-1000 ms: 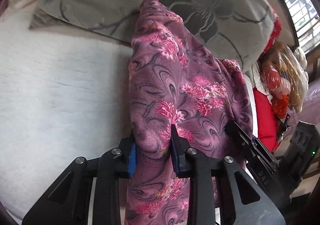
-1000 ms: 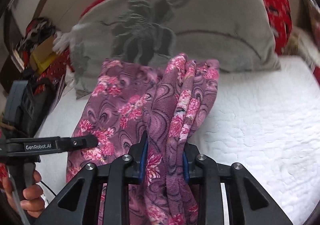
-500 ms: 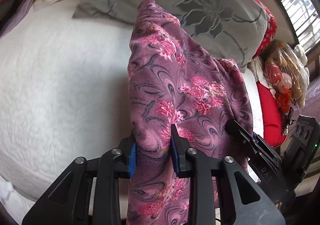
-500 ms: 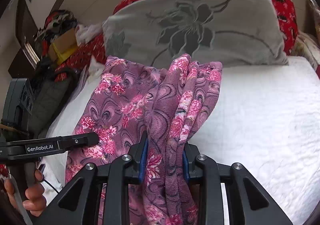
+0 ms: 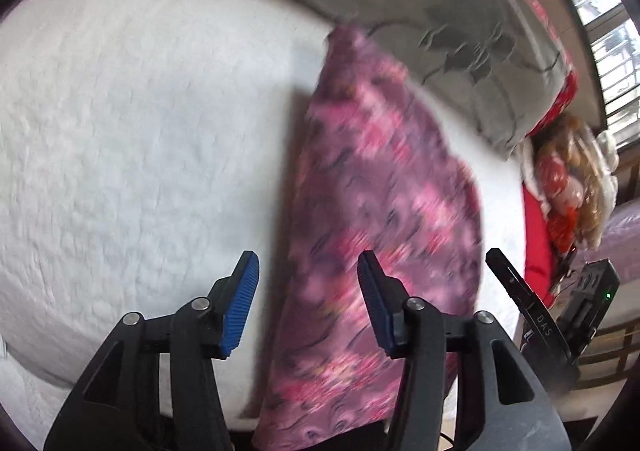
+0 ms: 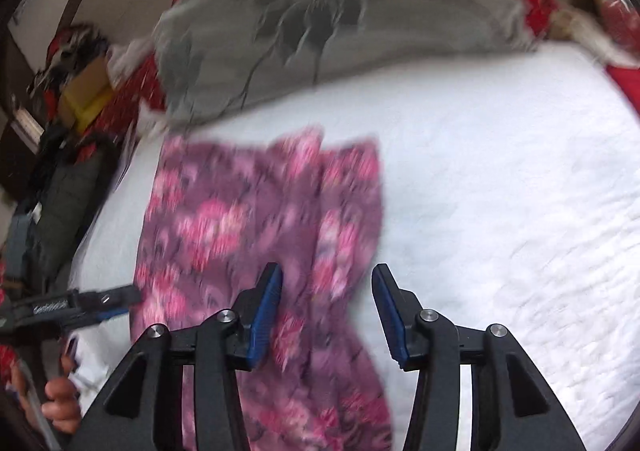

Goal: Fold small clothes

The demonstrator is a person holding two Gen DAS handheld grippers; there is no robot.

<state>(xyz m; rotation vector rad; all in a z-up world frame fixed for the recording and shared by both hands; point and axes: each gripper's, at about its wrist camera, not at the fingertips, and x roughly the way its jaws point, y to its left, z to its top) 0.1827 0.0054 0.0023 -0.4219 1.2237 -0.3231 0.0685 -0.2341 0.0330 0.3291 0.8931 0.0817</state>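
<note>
A purple garment with pink flowers (image 5: 376,211) is dropping onto the white quilted bed (image 5: 120,131); it is motion-blurred. My left gripper (image 5: 306,271) is open, its blue pads apart, the cloth passing between them without being clamped. In the right wrist view the same garment (image 6: 248,227) spreads out on the bed (image 6: 500,191). My right gripper (image 6: 328,291) is open too, with the cloth's right fold lying between its fingers. The other gripper's tip shows at the left (image 6: 100,301) and at the right of the left wrist view (image 5: 516,291).
A grey pillow with a dark flower print (image 6: 340,11) lies at the head of the bed, also in the left wrist view (image 5: 440,19). Red bedding and a doll (image 5: 568,179) are at the right. Bags and clutter (image 6: 68,99) stand off the bed's left side.
Both grippers have opened and let go of the garment. It has fallen from its held-up position down onto the bed. Both cameras have tilted down.
</note>
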